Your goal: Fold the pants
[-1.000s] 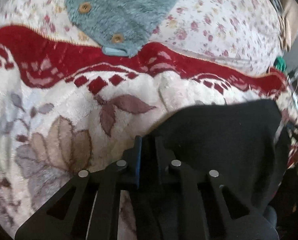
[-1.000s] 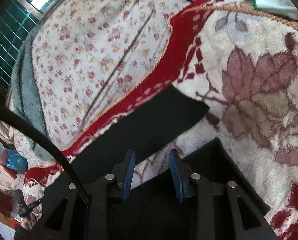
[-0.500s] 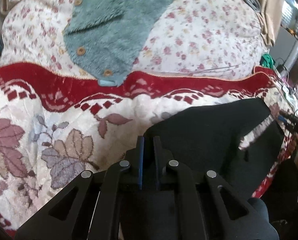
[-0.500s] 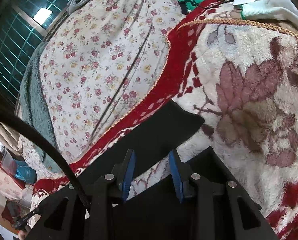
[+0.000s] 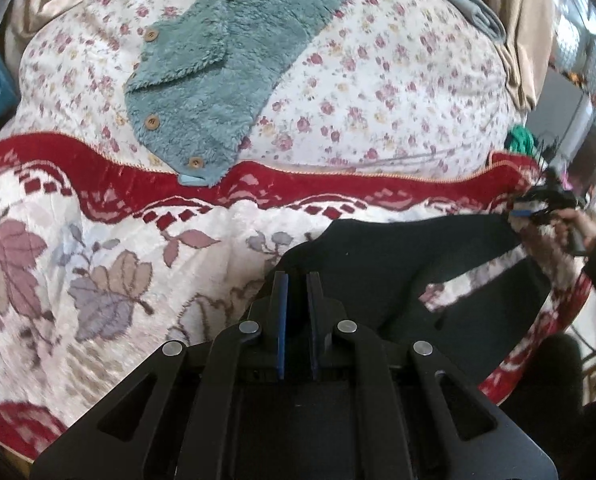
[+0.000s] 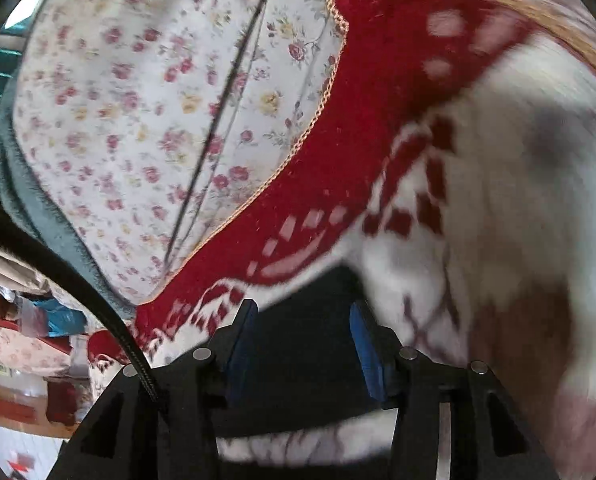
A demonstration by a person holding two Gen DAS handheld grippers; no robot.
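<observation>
Lifted higher above the bed than a second ago, left claw (image 5: 296,280) pinched nearly shut on black pants (image 5: 398,264), more of the teal fleece cardigan (image 5: 225,60) and floral sheet (image 5: 378,80) now in view. Pulled well off to the right since then, right claw (image 6: 302,312), jaws opening, blue pads (image 6: 362,344) clear of the black cloth seen between them. Seen small at the far right of the left view, right claw in a person's hand (image 5: 578,226), beside the far corner of the pants.

Smeared by motion, most of the right view; lower part of the pants hidden behind both claw frames; contact with the cloth there not discernible.

Spread beneath the pants, a red-bordered leaf-patterned blanket (image 5: 97,280); a black cable (image 6: 77,280) crossing the right view's lower left.
</observation>
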